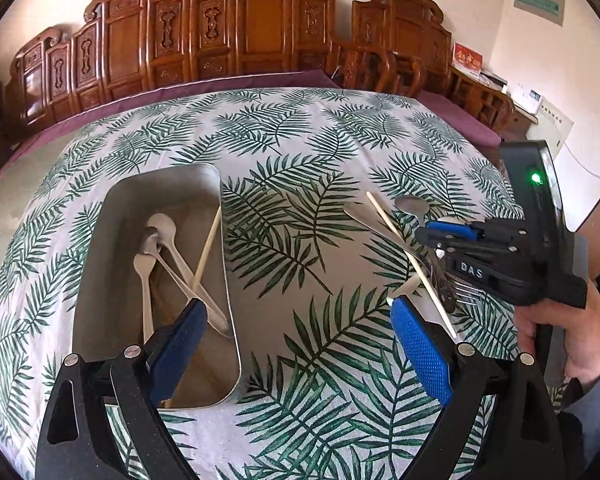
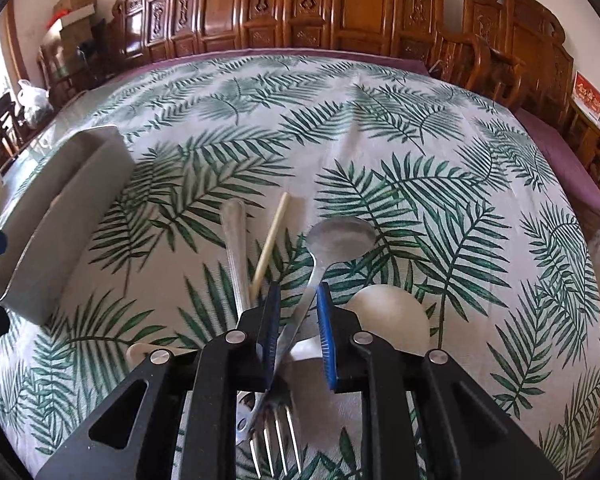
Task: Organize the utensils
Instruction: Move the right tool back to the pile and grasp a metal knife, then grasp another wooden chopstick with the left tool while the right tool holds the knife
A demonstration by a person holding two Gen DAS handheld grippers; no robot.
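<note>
A metal tray (image 1: 172, 196) on the leaf-print cloth holds several metal spoons (image 1: 162, 226) and a chopstick (image 1: 208, 248). My left gripper (image 1: 296, 308) hangs open over the tray's right rim, with nothing between its fingers. To the right lies a pile: a metal spoon (image 2: 340, 236), a fork (image 2: 274, 440), a chopstick (image 2: 274, 232) and a white spoon (image 2: 392, 312). My right gripper (image 2: 298, 292) points down into this pile. Its jaws stand a little apart with the metal spoon's handle between them, and the pads are not pressing on it. The tray (image 2: 60, 216) lies to its left.
Carved wooden chair backs (image 1: 260, 32) line the far side of the table, beyond a purple cloth edge (image 1: 260, 80). A person's hand (image 1: 560, 332) holds the right gripper's (image 1: 432, 236) handle. Leaf-print tablecloth (image 2: 340, 120) stretches beyond the pile.
</note>
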